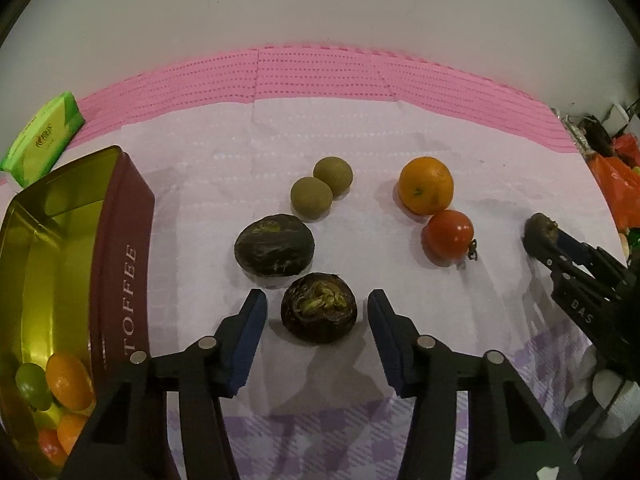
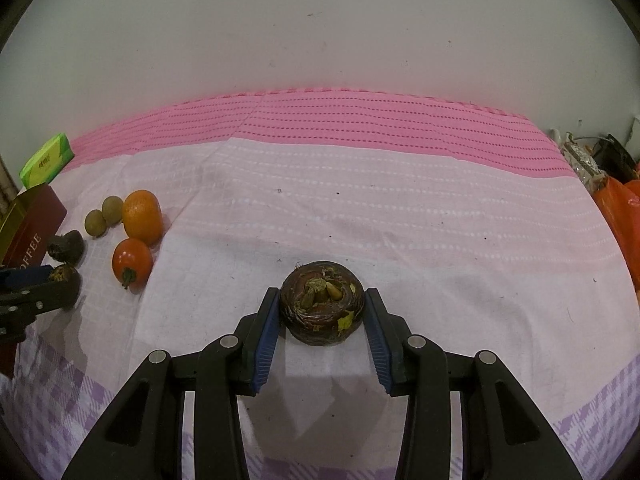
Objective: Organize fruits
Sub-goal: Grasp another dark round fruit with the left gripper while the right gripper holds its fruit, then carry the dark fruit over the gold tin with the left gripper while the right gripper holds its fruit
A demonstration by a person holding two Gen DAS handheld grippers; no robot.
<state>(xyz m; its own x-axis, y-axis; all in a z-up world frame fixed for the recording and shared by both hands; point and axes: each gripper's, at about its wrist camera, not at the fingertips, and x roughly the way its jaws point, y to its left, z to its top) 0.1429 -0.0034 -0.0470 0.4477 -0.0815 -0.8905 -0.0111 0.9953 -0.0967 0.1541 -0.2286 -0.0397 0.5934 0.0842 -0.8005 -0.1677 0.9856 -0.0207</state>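
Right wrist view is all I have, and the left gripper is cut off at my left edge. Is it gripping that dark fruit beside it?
Observer: No. In the left wrist view the left gripper straddles the near dark fruit, but a gap shows at each pad, so nothing is pressed.
Operator: I only see the tin's outer corner. Is anything in it?
Observer: Yes. The toffee tin stands open, and several small fruits, orange, green and red, lie at its near end.
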